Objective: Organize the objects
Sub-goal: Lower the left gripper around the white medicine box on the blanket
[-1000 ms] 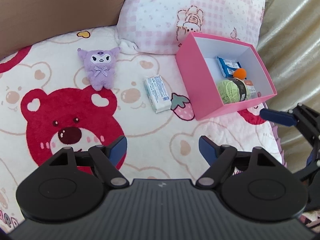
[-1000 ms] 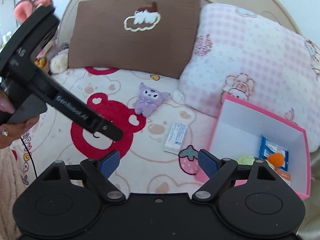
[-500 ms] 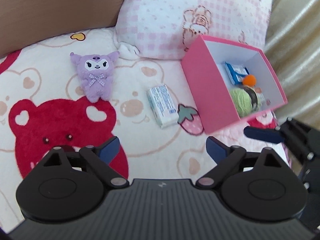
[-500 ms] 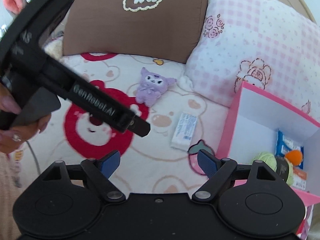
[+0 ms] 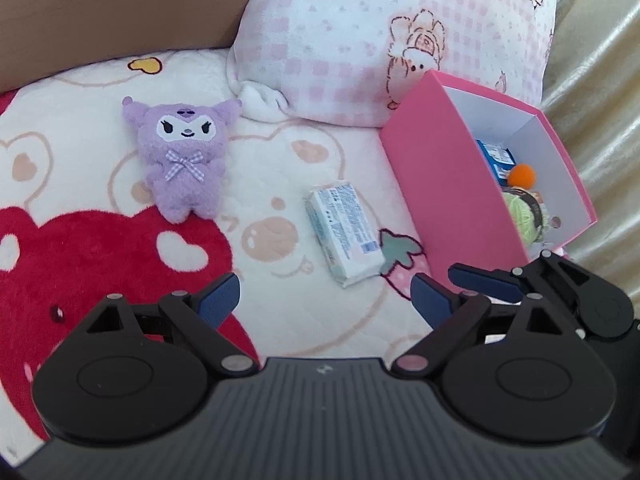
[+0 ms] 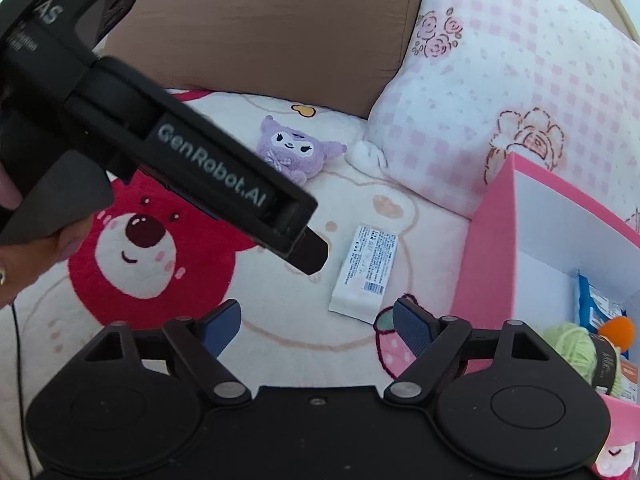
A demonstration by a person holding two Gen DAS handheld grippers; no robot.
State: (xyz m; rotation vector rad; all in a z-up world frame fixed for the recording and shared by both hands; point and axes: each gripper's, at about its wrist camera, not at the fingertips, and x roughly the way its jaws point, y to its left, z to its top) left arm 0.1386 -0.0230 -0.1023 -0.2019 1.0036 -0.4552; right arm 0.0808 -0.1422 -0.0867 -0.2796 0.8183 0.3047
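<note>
Left wrist view is showing the left claw (image 5: 324, 300) hanging over the bed blanket (image 5: 280, 332) with its jaws standing wide and nothing between them. Going left to right: one purple plush toy (image 5: 182, 162) is lying on its back at the upper edge of the red bear print (image 5: 100, 264), with open blanket on every side of it. One white wipes packet (image 5: 344, 234) is lying flat near the middle, apart from the plush and just short of the pink box (image 5: 452, 184); a strip of bare blanket is running between packet and box wall. The box is sitting against the checked pillow (image 5: 360, 40) at its far corner, and its right side is lying close to the bed's right edge, where a gold curtain (image 5: 600, 100) is hanging.

Right wrist view is showing the right claw (image 6: 316, 326) with jaws slowly closing on nothing, blanket only between them. A hand (image 6: 24, 256) at the left edge is holding the other tool, which is crossing the view over the bear print. One brown pillow (image 6: 280, 36) is leaning at the back. Inside the box, against its near wall, four things are lying: one blue packet (image 6: 596, 304), one orange ball (image 6: 618, 330), one green yarn ball (image 6: 572, 344) and one orange-labelled item, mostly hidden.
</note>
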